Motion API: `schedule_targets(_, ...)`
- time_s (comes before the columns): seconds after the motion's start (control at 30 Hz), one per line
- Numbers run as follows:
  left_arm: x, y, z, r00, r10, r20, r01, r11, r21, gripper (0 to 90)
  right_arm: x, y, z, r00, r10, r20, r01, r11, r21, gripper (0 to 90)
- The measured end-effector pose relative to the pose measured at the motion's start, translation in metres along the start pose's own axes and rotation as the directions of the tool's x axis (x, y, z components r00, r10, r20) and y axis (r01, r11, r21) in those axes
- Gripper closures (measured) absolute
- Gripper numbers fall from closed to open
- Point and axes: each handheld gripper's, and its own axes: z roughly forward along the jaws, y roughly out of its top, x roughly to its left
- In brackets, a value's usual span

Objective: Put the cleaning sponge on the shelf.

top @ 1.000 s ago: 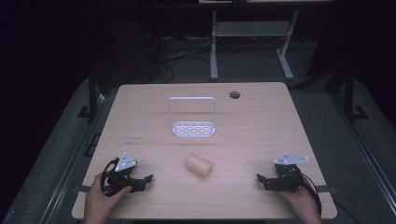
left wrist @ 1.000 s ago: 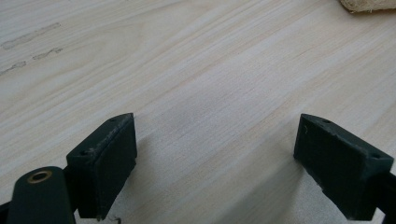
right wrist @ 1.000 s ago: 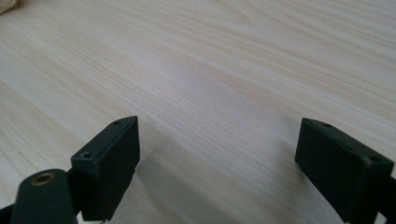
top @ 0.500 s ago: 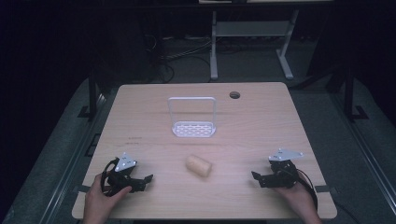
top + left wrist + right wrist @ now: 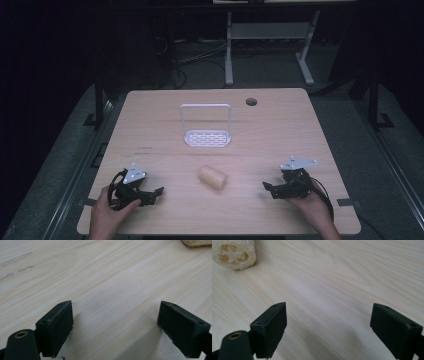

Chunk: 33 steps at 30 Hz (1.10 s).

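Right gripper view: porous, fibrous loofah [image 5: 234, 253] on woodgrain table [image 5: 342, 277].

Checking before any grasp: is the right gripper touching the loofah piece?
Apart. High view shows bare table between the right gripper and the loofah piece.

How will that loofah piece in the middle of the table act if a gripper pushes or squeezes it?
The loofah piece lies on its side as a short cylinder, so it would probably roll. Its holey, fibrous end suggests it's light and somewhat springy, probably easy to grip.
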Motion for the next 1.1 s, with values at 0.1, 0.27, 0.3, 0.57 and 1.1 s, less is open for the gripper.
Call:
schedule_targets(0.1,0.000,0.000,0.000,1.0000,0.000,0.000,0.000,1.0000,0.000,12.7,0.002,0.005,0.001,1.0000,-0.008,-0.006,0.008,1.000,-0.004,13.7)
schedule_targets(0.27,0.000,0.000,0.000,1.0000,0.000,0.000,0.000,1.0000,0.000,12.7,0.004,0.009,0.003,0.9998,-0.019,-0.011,0.019,1.000,-0.009,13.7)
schedule_targets(0.3,0.000,0.000,0.000,1.0000,0.000,0.000,0.000,1.0000,0.000,12.7,0.005,0.010,0.004,0.9996,-0.025,-0.015,0.025,1.000,-0.008,13.8)
schedule_targets(0.57,0.000,0.000,0.000,1.0000,0.000,0.000,0.000,1.0000,0.000,12.7,0.010,0.017,0.008,0.9988,-0.040,-0.028,0.040,0.999,-0.010,13.8)
schedule_targets(1.1,0.000,0.000,0.000,1.0000,0.000,0.000,0.000,1.0000,0.000,12.7,0.018,0.031,0.017,0.9961,-0.070,-0.055,0.069,0.998,-0.010,13.8)
